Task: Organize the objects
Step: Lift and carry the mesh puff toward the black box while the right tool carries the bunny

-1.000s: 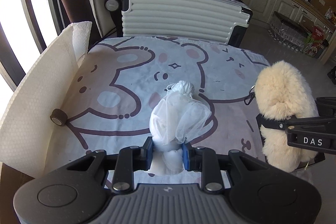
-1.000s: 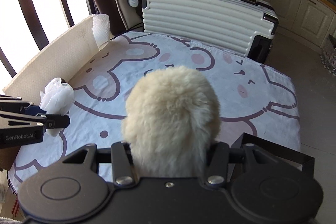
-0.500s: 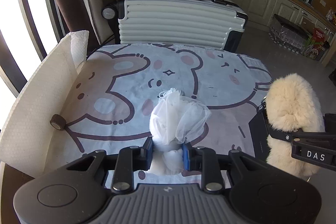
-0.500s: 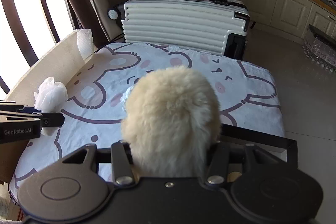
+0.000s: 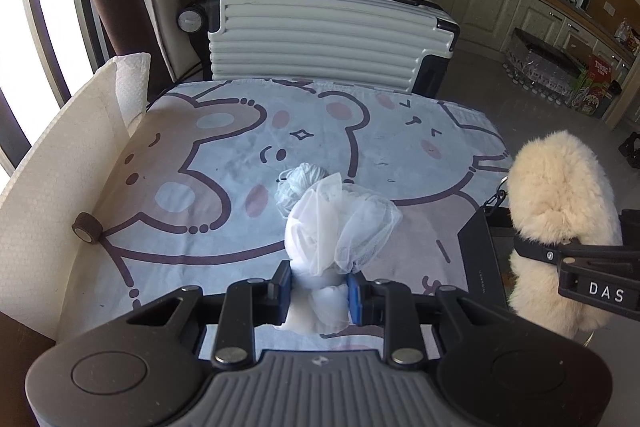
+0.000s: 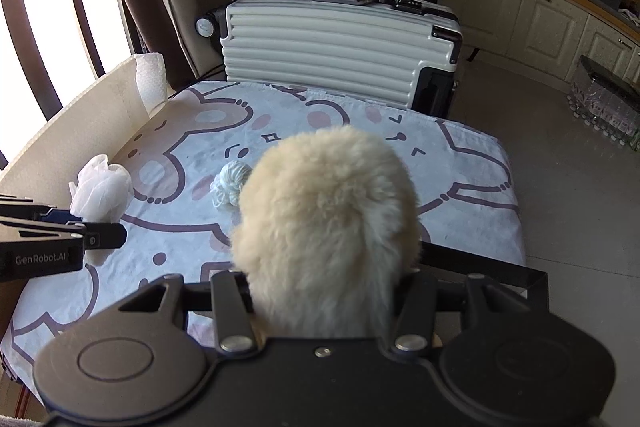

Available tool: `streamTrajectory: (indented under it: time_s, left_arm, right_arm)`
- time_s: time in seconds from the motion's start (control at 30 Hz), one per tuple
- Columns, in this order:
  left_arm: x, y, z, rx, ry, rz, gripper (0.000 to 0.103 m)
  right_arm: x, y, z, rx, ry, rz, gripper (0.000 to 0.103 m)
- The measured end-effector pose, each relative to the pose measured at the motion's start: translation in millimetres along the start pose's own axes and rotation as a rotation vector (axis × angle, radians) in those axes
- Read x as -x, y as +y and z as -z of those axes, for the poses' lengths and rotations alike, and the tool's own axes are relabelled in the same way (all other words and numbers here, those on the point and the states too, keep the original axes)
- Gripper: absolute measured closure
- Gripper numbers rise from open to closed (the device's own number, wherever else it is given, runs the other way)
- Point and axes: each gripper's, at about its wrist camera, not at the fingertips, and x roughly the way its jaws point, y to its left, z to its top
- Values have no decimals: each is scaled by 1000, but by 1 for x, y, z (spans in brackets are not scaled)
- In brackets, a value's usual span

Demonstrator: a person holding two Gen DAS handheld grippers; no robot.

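Left wrist view. The left gripper (image 5: 319,287) is clenched on a white mesh pouf (image 5: 340,227): a bunched, gauzy net, pinched at its knotted lower part between blue pads (image 5: 283,281), with the ruffled upper part fanning out above. The pouf is held above the cloth (image 5: 224,163), a smooth printed fabric with cartoon bear outlines in brown and pink patches. Just behind the pouf, a small ball of pale blue-grey yarn (image 5: 298,183) lies on the cloth. At the cloth's left edge a short, dark cylindrical roll (image 5: 86,228) lies against a dimpled white foam sheet (image 5: 48,163) standing upright. Beyond the cloth's far edge stands a ribbed, hard-shell suitcase (image 5: 324,39). Off the cloth's right edge, the right gripper (image 5: 560,251) grasps a cream, long-pile fluffy toy (image 5: 560,195); a black tray (image 5: 480,259) lies beneath it.

Right wrist view. The right gripper (image 6: 324,291) is closed on the fluffy toy (image 6: 324,215), a rounded mass of soft fur hiding both fingertips. It hangs over the cloth's (image 6: 460,163) near right part and the tray rim (image 6: 496,267). The yarn (image 6: 230,183) lies on the cloth just left of the toy. At the cloth's left, the left gripper (image 6: 96,227) holds the pouf (image 6: 102,191).
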Motion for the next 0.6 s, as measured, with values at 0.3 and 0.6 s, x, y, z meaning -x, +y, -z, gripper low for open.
streamTrajectory:
  time_s: [0.3, 0.6]
  left_arm:
    - [-14, -39, -1, -36, -3, 61, 74]
    - [-27, -80, -4, -76, -5, 119, 74]
  right_arm:
    - [11, -40, 10, -37, -15, 58, 54]
    - [18, -85, 25, -89, -9, 134, 54]
